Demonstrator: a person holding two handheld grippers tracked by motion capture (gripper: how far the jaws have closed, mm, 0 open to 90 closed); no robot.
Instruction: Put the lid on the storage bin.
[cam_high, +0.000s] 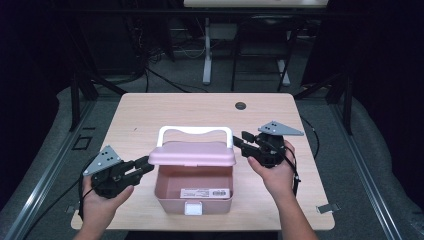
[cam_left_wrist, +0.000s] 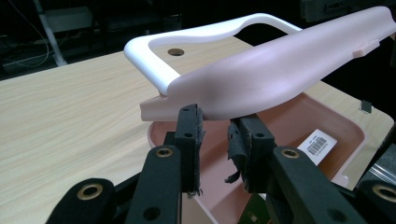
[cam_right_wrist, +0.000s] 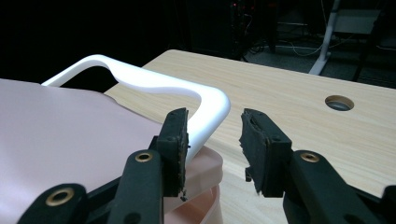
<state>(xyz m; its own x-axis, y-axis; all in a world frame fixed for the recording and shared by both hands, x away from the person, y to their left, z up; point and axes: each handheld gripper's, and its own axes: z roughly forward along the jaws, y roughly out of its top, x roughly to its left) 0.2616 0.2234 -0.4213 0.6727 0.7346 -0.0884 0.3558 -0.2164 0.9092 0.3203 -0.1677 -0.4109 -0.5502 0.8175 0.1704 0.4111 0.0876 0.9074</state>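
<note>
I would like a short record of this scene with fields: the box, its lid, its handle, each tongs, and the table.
box: pink box, open, a barcode label on its inside floor
lid: pink lid, raised partway over the box
handle: white handle on the lid
left tongs: left tongs at the lid's left edge, jaws apart, not clamped on it
right tongs: right tongs beside the handle's right corner, jaws open, gripping nothing
table: light wooden table with a round hole near the far edge
</note>
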